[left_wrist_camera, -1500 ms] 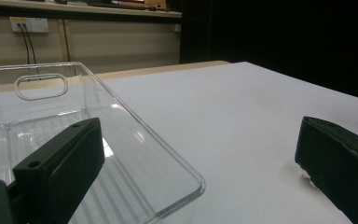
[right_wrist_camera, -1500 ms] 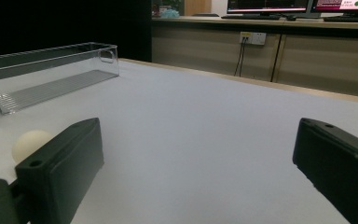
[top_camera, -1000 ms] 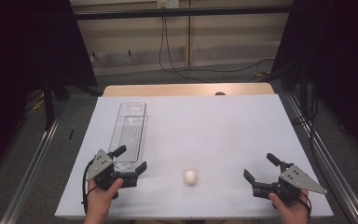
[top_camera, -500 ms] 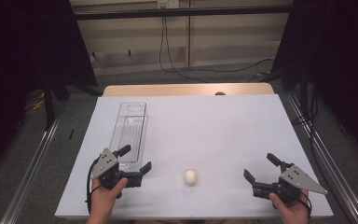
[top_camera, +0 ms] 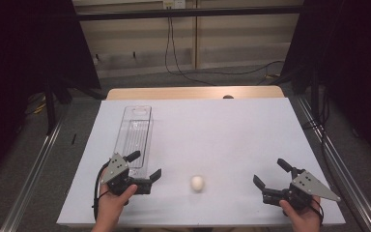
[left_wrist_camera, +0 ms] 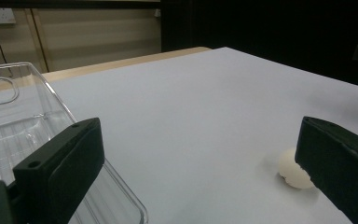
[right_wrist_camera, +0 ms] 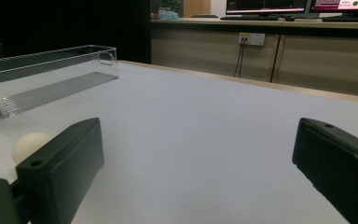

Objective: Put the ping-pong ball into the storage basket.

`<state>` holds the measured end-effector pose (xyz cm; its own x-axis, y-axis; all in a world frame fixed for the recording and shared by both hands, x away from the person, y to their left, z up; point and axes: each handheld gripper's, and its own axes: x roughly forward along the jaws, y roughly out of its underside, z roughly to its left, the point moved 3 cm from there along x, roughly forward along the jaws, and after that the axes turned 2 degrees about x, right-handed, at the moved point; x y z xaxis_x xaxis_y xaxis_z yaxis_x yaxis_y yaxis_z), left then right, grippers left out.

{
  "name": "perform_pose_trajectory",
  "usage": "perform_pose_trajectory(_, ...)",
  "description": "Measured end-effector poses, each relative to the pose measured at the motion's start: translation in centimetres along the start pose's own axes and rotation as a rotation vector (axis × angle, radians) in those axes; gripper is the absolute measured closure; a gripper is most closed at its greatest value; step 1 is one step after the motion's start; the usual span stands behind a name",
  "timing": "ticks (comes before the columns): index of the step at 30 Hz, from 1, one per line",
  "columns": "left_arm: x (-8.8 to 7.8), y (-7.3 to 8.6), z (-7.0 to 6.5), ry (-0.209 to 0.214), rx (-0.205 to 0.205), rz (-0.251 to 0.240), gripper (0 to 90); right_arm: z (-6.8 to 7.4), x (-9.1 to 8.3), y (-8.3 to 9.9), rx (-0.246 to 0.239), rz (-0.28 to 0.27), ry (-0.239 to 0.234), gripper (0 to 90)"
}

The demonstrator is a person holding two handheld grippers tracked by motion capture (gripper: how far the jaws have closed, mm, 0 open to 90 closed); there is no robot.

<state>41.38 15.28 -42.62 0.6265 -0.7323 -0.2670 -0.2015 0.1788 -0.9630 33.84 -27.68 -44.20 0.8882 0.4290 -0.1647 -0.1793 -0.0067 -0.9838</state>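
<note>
A small white ball lies on the white table near its front edge, between my two grippers. My left gripper stands open to the left of the ball, at the near end of a clear plastic tray. In the left gripper view the ball peeks out beside the right jaw, and the tray sits behind the left jaw. My right gripper is open at the front right, with nothing between its jaws. In its view the ball shows by the left jaw, with the tray farther off.
The long empty tray runs from the left front toward the back of the table. A wooden strip borders the far edge. Metal rails flank both sides, and dark curtains stand beyond them.
My left gripper has shifted a little to the right, toward the ball. The right gripper and the ball have stayed put.
</note>
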Motion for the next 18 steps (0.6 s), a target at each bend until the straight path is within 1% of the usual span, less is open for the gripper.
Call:
perform_pose_trajectory(1,0.09,-0.02,-0.05,0.002,-0.002,-0.007,1.4,0.00,0.01,-0.01,-0.002,-0.002,0.000,1.4)
perform_pose_trajectory(2,0.09,-0.02,-0.05,0.008,0.007,0.001,1.4,0.03,0.04,-0.01,0.002,-0.003,-0.001,1.4)
perform_pose_trajectory(3,0.09,-0.02,-0.10,0.002,0.004,0.010,1.4,0.04,0.04,0.01,0.001,0.000,-0.003,1.4)
perform_pose_trajectory(4,0.22,-0.03,-0.18,0.002,-0.005,0.000,1.4,0.02,0.07,0.02,-0.002,-0.002,-0.002,1.4)
perform_pose_trajectory(5,0.22,-0.04,-0.17,0.001,0.001,0.009,1.4,0.02,0.08,0.03,0.000,-0.001,-0.004,1.4)
perform_pose_trajectory(7,0.30,-0.06,-0.20,0.002,0.002,0.007,1.4,0.03,0.07,0.01,0.000,-0.002,-0.005,1.4)
perform_pose_trajectory(8,0.29,-0.07,-0.17,0.004,0.012,0.013,1.4,0.05,0.05,-0.01,0.004,-0.002,-0.005,1.4)
perform_pose_trajectory(9,0.38,-0.08,-0.30,0.002,0.002,0.013,1.5,0.06,0.05,-0.02,0.003,-0.003,-0.004,1.4)
perform_pose_trajectory(12,0.45,-0.05,-0.37,0.008,0.008,0.020,1.5,0.06,0.06,-0.02,0.001,-0.004,-0.005,1.4)
perform_pose_trajectory(14,0.55,-0.03,-0.43,0.010,0.004,0.015,1.5,0.07,0.07,-0.01,0.001,-0.004,-0.007,1.4)
perform_pose_trajectory(17,0.60,-0.09,-0.46,0.011,0.015,0.025,1.5,0.09,0.11,0.03,0.005,-0.001,-0.008,1.4)
perform_pose_trajectory(18,0.65,-0.13,-0.51,0.007,0.006,0.022,1.5,0.10,0.13,0.03,0.007,-0.002,-0.006,1.4)
